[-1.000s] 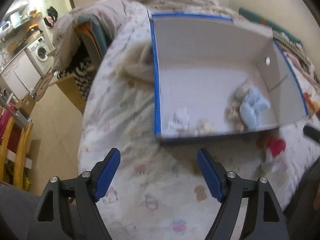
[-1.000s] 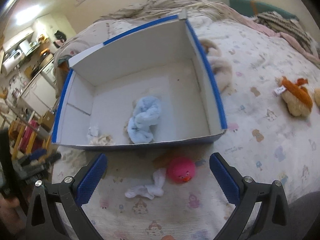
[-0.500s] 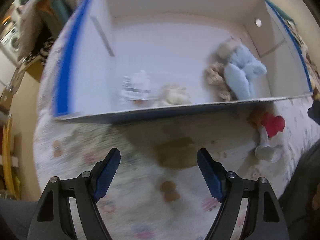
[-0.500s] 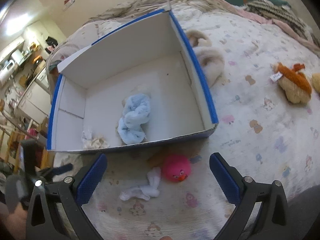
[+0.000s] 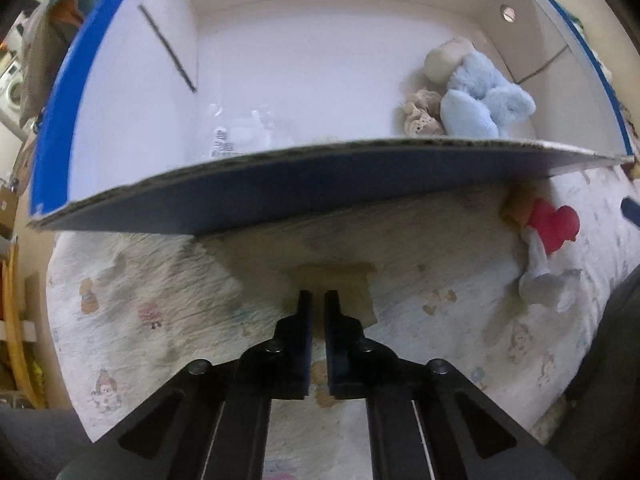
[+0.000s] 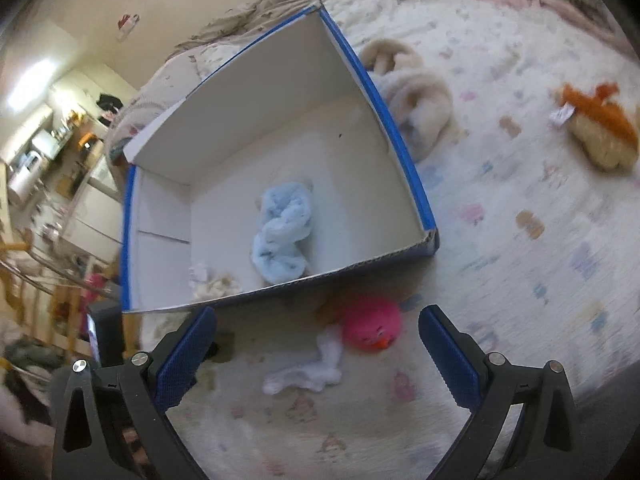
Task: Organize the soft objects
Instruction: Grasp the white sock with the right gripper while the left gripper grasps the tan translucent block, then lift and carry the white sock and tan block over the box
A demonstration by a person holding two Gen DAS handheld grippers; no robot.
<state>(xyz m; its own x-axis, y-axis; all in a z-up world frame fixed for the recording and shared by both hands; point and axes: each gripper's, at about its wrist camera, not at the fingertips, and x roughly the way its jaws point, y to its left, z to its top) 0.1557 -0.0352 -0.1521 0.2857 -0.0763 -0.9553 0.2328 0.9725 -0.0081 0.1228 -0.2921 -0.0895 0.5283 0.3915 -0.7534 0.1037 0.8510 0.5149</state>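
Note:
My left gripper (image 5: 319, 294) points down at the bed just in front of the blue-edged cardboard box (image 5: 280, 184). Its jaws are closing, nearly together, pinching a flat tan cloth piece (image 5: 356, 284). Inside the box (image 6: 400, 148) lie a light blue plush (image 5: 480, 108) (image 6: 282, 232), a beige curly toy (image 5: 420, 114) and a white bit. My right gripper (image 6: 318, 314) hovers open over a pink round toy (image 6: 370, 326) (image 5: 556, 226) and a white sock (image 6: 316, 372) (image 5: 548, 284), touching neither.
A cream plush (image 6: 416, 112) lies against the box's right wall. An orange and tan plush (image 6: 596, 128) sits further right on the printed bedsheet (image 6: 520, 240). Left of the bed are the floor, wooden furniture and a kitchen area (image 6: 48, 152).
My left gripper dropped toward the bed close in front of the box and its jaws went from wide open to shut on the tan piece. The right gripper rolled slightly; its jaws stayed open.

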